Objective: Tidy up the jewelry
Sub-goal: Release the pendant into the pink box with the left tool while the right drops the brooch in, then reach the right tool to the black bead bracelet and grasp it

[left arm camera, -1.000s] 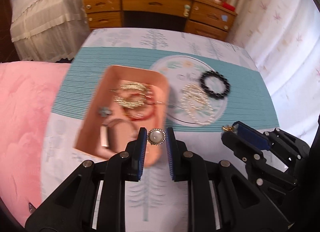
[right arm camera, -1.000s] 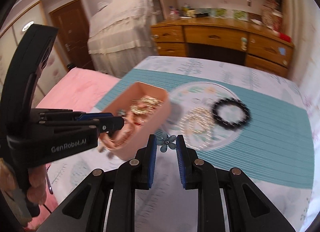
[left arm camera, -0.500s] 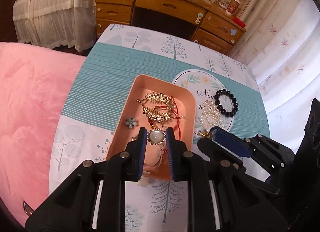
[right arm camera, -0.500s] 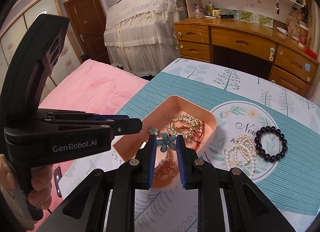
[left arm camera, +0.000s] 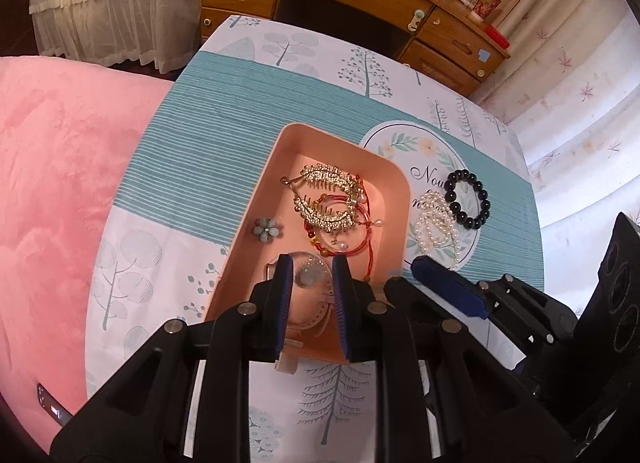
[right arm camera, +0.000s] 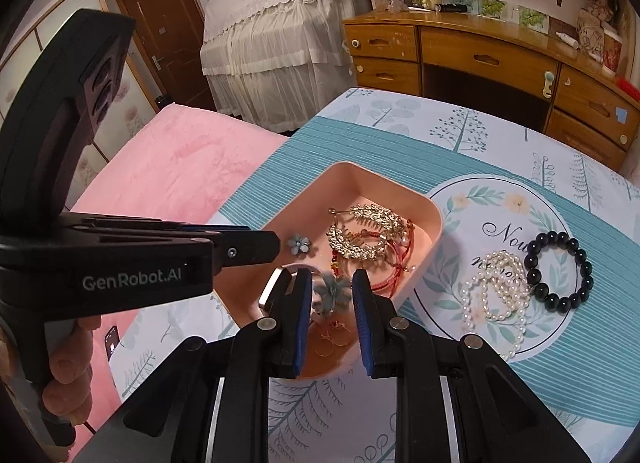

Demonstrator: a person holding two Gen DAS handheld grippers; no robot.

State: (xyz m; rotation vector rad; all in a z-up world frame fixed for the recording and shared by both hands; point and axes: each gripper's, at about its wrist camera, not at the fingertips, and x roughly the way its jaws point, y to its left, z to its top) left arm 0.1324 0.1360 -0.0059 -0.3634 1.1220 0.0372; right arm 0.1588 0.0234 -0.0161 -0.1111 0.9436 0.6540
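Right gripper (right arm camera: 332, 291) hangs over the near end of the tray (right arm camera: 434, 223); its jaws have just been opening and stand a little apart, with the teal flower (right arm camera: 334, 290) loose and blurred between the pads, apparently dropping into the tray. Left gripper (left arm camera: 310, 275) is also over the tray's near end, jaws close together with the round pendant (left arm camera: 311, 273) between them; the pendant is blurred, so I cannot tell whether the pads press on it. Judgement: to release well, keep both tips inside the tray walls, open slowly, aim for bare floor on the near side rather than onto the gold leaf clips (left arm camera: 328, 199) and red cord bangles (left arm camera: 352, 231) at the tray's middle, and lift straight up so nothing snags. Pearls (right arm camera: 496, 291) and black bead bracelet (right arm camera: 560, 271) lie on the cloth to the right of the tray, not yet stowed. The right view alone shows gold rings (right arm camera: 332, 337) on the tray floor under its jaws, and a hand (right arm camera: 60, 375) on the left gripper's handle. The left view looks more steeply down, showing the small flower (left arm camera: 266, 229) against the tray's left wall.
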